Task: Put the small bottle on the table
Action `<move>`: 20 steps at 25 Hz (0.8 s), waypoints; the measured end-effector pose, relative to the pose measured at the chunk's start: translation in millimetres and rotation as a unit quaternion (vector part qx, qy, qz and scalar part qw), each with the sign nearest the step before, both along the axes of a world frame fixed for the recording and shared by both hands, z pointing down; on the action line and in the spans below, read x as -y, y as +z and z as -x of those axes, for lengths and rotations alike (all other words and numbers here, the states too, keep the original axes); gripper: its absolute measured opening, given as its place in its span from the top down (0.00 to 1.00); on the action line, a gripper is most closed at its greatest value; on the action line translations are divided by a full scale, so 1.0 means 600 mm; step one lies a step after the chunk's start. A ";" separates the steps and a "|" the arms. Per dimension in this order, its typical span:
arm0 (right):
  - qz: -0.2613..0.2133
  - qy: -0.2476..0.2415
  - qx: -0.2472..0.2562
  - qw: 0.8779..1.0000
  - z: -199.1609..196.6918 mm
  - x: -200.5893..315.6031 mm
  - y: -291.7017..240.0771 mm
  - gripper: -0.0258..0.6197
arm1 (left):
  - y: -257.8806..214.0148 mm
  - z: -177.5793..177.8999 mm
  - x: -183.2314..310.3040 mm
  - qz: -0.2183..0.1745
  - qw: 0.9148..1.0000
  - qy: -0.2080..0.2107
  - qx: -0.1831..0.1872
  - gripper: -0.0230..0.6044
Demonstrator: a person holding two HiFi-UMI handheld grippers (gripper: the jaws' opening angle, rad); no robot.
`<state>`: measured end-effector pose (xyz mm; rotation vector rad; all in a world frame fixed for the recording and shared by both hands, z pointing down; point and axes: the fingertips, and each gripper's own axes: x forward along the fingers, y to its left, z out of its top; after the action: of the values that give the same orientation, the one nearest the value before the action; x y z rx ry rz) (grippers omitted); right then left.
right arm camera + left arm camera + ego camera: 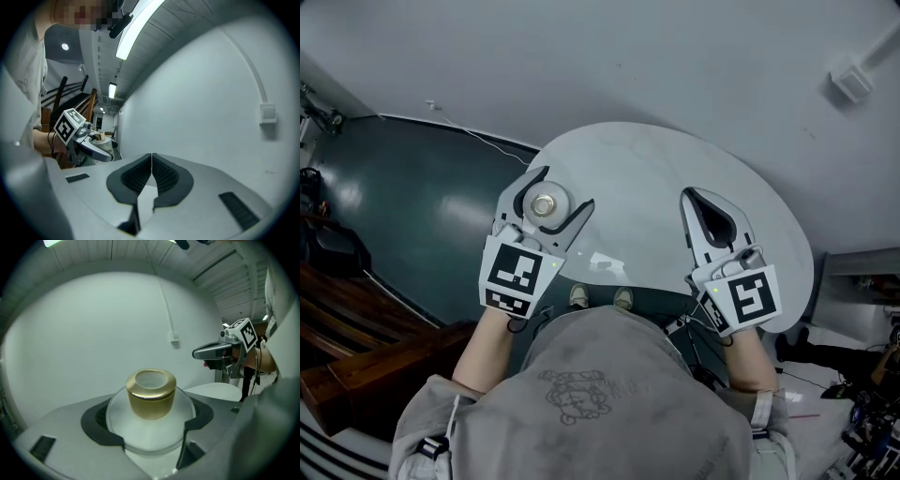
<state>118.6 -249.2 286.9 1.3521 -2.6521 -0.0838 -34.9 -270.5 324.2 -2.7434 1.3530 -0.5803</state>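
Observation:
A small frosted white bottle (150, 427) with a gold cap (151, 393) sits upright between the jaws of my left gripper (546, 208), which is shut on it. In the head view the bottle (545, 204) shows from above, over the left edge of the round white table (656, 187). Whether its base touches the table cannot be told. My right gripper (712, 217) hovers over the right half of the table, jaws pressed together with nothing between them (151, 176). The left gripper with the bottle (96, 137) also shows in the right gripper view.
The table stands against a white wall with a small switch box (851, 82). A dark green floor (403, 197) lies to the left, with dark wooden furniture (347, 319) beyond. The person's shoes (600, 298) show under the table's near edge. Cables and gear (862, 394) lie at right.

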 end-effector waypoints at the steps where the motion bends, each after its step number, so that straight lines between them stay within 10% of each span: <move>1: -0.001 0.000 0.005 1.000 0.000 -0.003 -0.003 0.91 | -0.002 -0.001 -0.007 0.001 1.000 0.001 -0.001 0.42; 20: 0.009 -0.001 0.033 0.999 -0.010 -0.018 -0.016 0.91 | 0.001 -0.009 -0.041 0.017 1.000 0.012 -0.008 0.42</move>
<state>124.8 -238.6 277.1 1.3689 -2.7014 -0.0150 -29.8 -245.8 324.7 -2.7932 1.3235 -0.5879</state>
